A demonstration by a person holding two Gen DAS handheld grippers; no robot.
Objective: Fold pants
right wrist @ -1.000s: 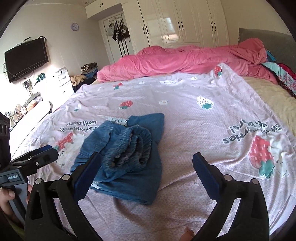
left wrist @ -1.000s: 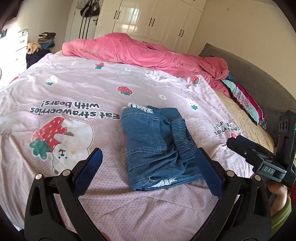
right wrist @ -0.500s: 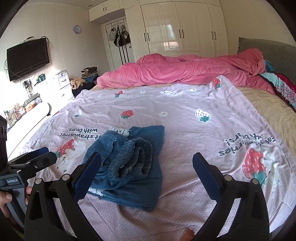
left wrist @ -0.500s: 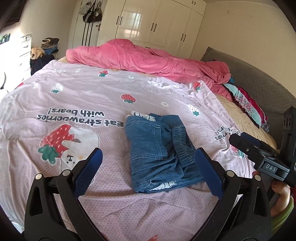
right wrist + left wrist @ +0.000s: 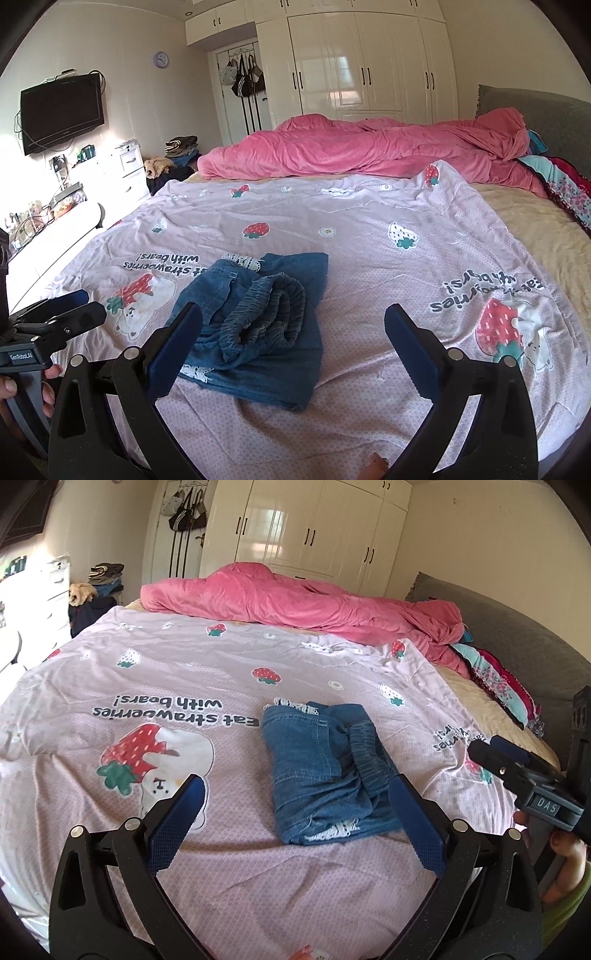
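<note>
Both sets of jaws stand wide apart and hold nothing: the left gripper (image 5: 295, 805) and the right gripper (image 5: 293, 325) hover above the near edge of the bed, clear of the cloth. That spread, empty stance reads as a release, with the fold judged to be done or nearly so.

Between them, toward the near edge of the bed and roughly midway across it, lie the pants (image 5: 325, 771), blue denim folded into a compact block. Their gathered elastic waistband (image 5: 266, 314) sits bunched on top, toward the right gripper's side, and a strip of white lace trim (image 5: 332, 830) peeps out at the near hem. The bundle is somewhat lumpy on top, so a last smoothing press could still be wanted.

They rest on a lilac quilt (image 5: 184, 664) printed with strawberries and bears, spread flat to give a working surface. A pink duvet (image 5: 295, 602) is pushed back along the far edge of the bed, probably to keep that surface free, and patterned bedding (image 5: 495, 679) lies heaped at the far right corner against a grey headboard (image 5: 517, 635). White wardrobes (image 5: 362, 62) stand behind.
</note>
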